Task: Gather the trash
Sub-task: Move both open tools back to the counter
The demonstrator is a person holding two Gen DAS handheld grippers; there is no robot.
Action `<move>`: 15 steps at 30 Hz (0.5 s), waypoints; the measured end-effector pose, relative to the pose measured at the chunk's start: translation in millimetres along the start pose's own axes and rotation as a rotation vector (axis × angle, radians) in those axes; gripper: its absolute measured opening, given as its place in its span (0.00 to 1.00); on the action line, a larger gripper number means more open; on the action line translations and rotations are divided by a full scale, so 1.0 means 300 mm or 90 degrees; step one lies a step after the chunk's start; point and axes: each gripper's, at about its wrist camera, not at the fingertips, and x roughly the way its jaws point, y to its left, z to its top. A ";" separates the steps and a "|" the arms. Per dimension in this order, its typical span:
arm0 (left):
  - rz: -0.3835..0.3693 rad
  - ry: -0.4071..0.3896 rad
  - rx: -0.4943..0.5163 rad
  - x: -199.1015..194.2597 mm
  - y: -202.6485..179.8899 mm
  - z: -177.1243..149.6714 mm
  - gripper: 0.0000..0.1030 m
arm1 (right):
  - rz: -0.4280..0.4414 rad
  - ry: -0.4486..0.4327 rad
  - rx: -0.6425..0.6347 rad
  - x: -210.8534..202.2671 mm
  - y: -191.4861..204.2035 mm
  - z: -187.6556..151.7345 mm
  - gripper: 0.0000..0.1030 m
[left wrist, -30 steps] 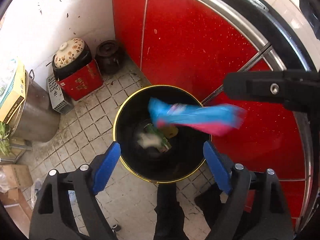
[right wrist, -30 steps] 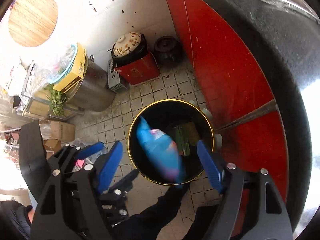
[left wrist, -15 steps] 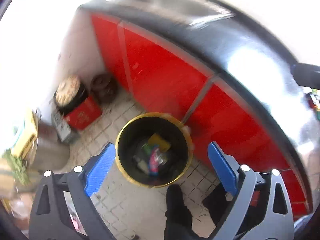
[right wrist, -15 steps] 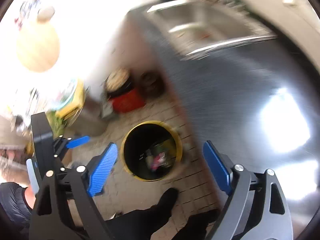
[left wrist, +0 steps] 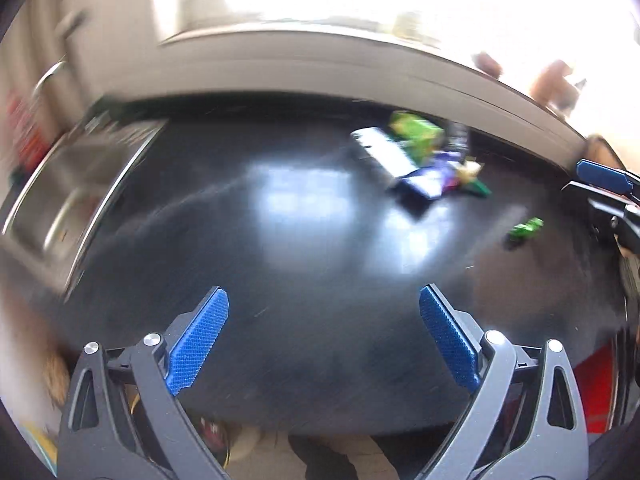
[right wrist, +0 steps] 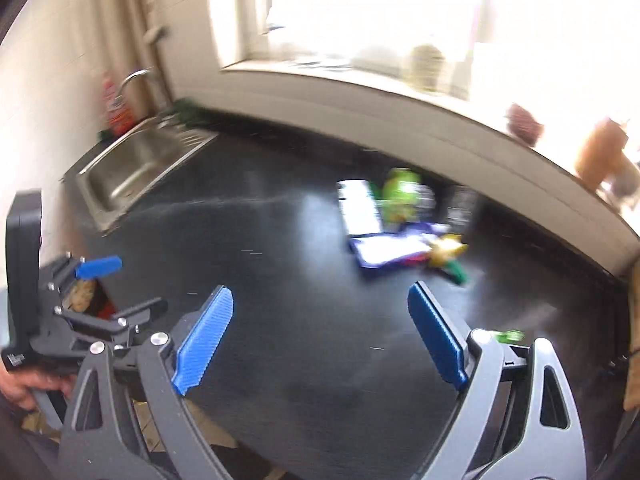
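Gaping wide and empty, left hand-held gripper (left wrist: pixel 320 344) and right hand-held gripper (right wrist: pixel 320 336) have just been opening.

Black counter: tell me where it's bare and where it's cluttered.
Bare: the wide black counter between the sink and the wrapper pile, up to both open tools. Crowded: the pile near the window ledge. One small green scrap lies apart, right of it.
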 end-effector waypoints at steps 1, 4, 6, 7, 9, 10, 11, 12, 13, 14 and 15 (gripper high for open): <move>-0.008 0.001 0.018 0.005 -0.054 0.017 0.91 | -0.008 -0.002 0.012 -0.009 -0.051 -0.011 0.84; -0.024 0.006 0.056 0.040 -0.162 0.055 0.91 | -0.033 -0.011 0.008 -0.017 -0.118 -0.040 0.84; -0.027 0.011 0.072 0.049 -0.210 0.064 0.91 | -0.036 -0.012 0.004 -0.013 -0.158 -0.047 0.84; -0.026 0.015 0.075 0.060 -0.220 0.072 0.91 | -0.032 -0.012 0.007 -0.005 -0.172 -0.047 0.84; -0.026 0.022 0.074 0.082 -0.229 0.085 0.91 | -0.023 -0.010 0.015 0.012 -0.205 -0.042 0.84; -0.025 0.024 0.073 0.094 -0.233 0.097 0.91 | -0.021 -0.008 0.015 0.024 -0.206 -0.038 0.84; -0.026 0.028 0.066 0.110 -0.229 0.112 0.91 | -0.016 -0.006 0.015 0.039 -0.221 -0.033 0.84; -0.027 0.031 0.060 0.119 -0.225 0.123 0.91 | -0.009 -0.003 0.018 0.052 -0.236 -0.032 0.84; -0.026 0.035 0.053 0.137 -0.219 0.140 0.91 | -0.004 -0.001 0.019 0.065 -0.248 -0.026 0.84; -0.025 0.040 0.045 0.152 -0.214 0.154 0.91 | 0.000 0.003 0.022 0.081 -0.267 -0.019 0.84; -0.023 0.044 0.038 0.176 -0.211 0.174 0.91 | 0.000 0.008 0.023 0.103 -0.290 -0.014 0.84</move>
